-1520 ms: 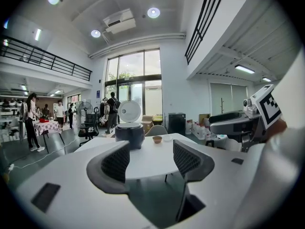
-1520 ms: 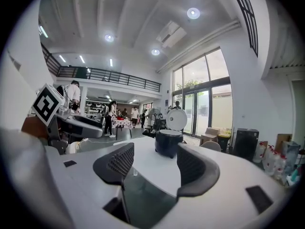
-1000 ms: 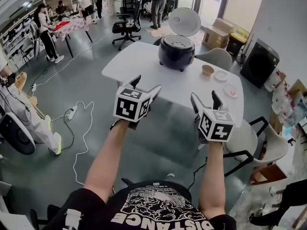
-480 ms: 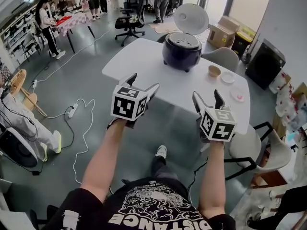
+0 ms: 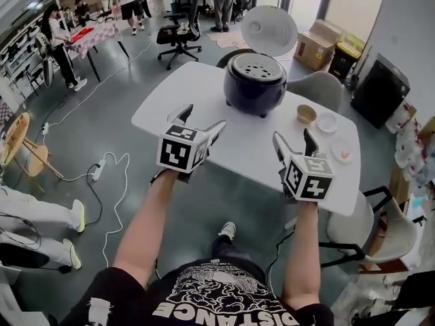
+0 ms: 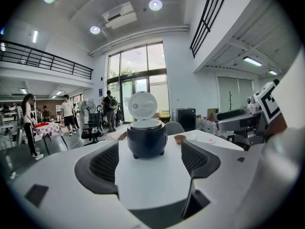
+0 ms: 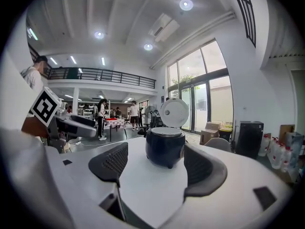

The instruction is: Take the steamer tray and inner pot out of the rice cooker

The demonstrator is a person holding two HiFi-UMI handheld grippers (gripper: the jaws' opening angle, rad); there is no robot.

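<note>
Looking across the white oval counter (image 5: 183,94), I see the dark blue round rice cooker (image 5: 254,92) standing on it, white lid (image 5: 270,29) up, the perforated metal steamer tray (image 5: 255,66) seated in its mouth. I judge the tray light, stiff, slick: pinch its rim. The jaws of my left gripper (image 5: 204,116) have just been opening, now wide and empty; those of my right gripper (image 5: 292,136) gape empty too.

Dark blue rice cooker (image 5: 255,90), white lid (image 5: 270,29), white table (image 5: 187,97).
</note>
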